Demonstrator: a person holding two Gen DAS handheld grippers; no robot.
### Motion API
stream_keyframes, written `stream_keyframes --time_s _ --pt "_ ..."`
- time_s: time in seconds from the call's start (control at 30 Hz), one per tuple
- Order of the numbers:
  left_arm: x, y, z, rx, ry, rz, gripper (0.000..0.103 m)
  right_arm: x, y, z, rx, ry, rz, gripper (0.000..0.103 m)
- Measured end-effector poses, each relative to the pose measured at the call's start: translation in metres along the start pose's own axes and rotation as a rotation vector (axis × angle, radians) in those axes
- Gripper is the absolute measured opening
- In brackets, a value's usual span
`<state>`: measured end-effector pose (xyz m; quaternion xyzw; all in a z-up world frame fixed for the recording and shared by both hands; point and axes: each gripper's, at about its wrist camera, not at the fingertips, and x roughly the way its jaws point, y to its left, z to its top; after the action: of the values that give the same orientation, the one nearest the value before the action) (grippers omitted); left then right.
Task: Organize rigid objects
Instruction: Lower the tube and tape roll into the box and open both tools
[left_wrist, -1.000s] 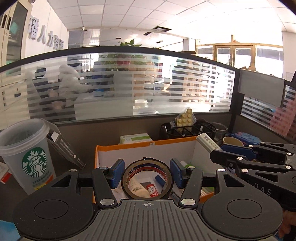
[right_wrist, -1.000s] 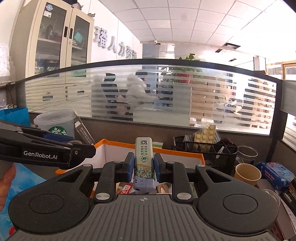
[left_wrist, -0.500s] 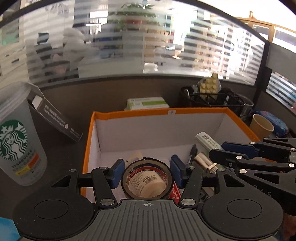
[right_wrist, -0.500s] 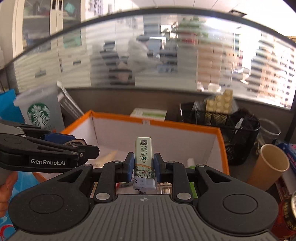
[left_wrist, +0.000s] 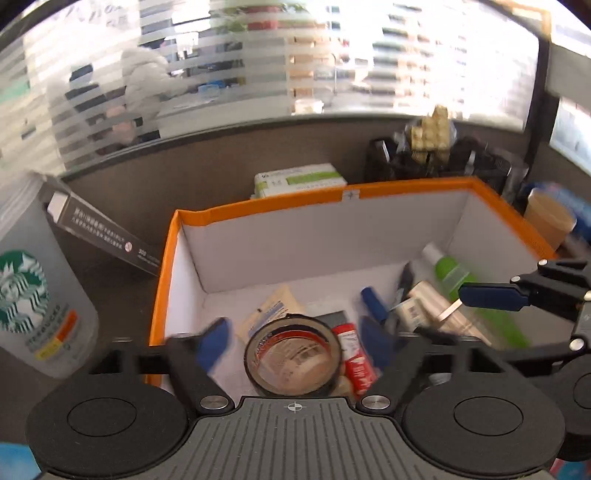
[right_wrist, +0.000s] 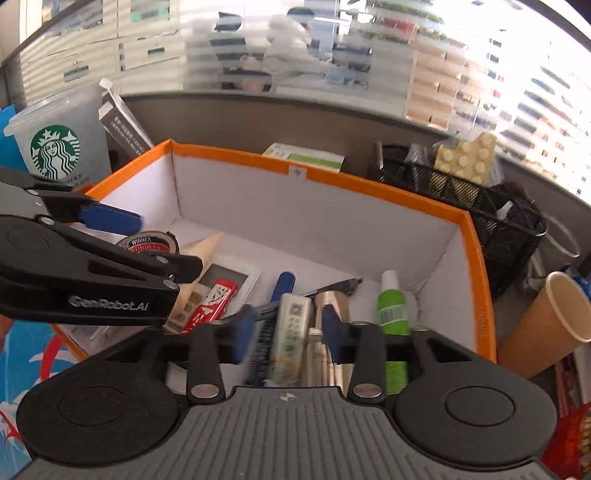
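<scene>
An orange-rimmed white box (left_wrist: 406, 187) (right_wrist: 369, 184) holds several small items. My left gripper (left_wrist: 295, 341) is open over its near left part; a roll of brown tape (left_wrist: 293, 356) sits loose between the spread fingers, also in the right wrist view (right_wrist: 151, 243). My right gripper (right_wrist: 286, 326) is open over the box's near right part; a pale green-printed stick (right_wrist: 290, 338) lies loose between its fingers among gold tubes. A green bottle (right_wrist: 391, 314) (left_wrist: 452, 273) lies to the right. A red pack (left_wrist: 354, 356) (right_wrist: 212, 302) lies beside the tape.
A Starbucks cup (left_wrist: 29, 306) (right_wrist: 55, 147) and a dark leaning box (left_wrist: 99, 229) stand left of the box. A green-white carton (left_wrist: 299, 179) lies behind it. A black mesh basket (right_wrist: 480, 206) and a paper cup (right_wrist: 546, 321) stand to the right.
Both grippers tilted down over the box and opened. The tape roll and the green-printed stick, held before, now sit loose between the spread fingers.
</scene>
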<state>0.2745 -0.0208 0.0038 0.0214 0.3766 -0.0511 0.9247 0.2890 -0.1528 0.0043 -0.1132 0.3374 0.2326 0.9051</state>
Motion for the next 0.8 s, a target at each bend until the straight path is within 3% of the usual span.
stream_keyframes --time_s 0.07,0.2,0.27,0.47,0.63,0.8 --pt "-0.014 0.002 -0.001 -0.018 -0.034 -0.009 0.095 -0.011 -0.004 0.000 0.015 -0.032 0.006 0.069" --pt "-0.049 0.004 -0.005 -0.011 -0.126 0.014 0.103 -0.044 -0.005 -0.002 0.036 -0.113 -0.006 0.087" --pt "-0.068 0.006 -0.011 -0.013 -0.166 0.022 0.103 -0.064 -0.003 -0.004 0.044 -0.164 -0.022 0.103" --pt "-0.114 0.013 -0.031 -0.009 -0.242 0.070 0.103 -0.119 0.011 -0.019 0.097 -0.280 0.009 0.103" --pt "-0.143 0.025 -0.048 -0.076 -0.259 0.072 0.103 -0.154 0.034 -0.033 0.120 -0.344 0.034 0.103" --pt "-0.166 0.031 -0.065 -0.115 -0.271 0.126 0.103 -0.172 0.062 -0.043 0.127 -0.378 0.001 0.103"
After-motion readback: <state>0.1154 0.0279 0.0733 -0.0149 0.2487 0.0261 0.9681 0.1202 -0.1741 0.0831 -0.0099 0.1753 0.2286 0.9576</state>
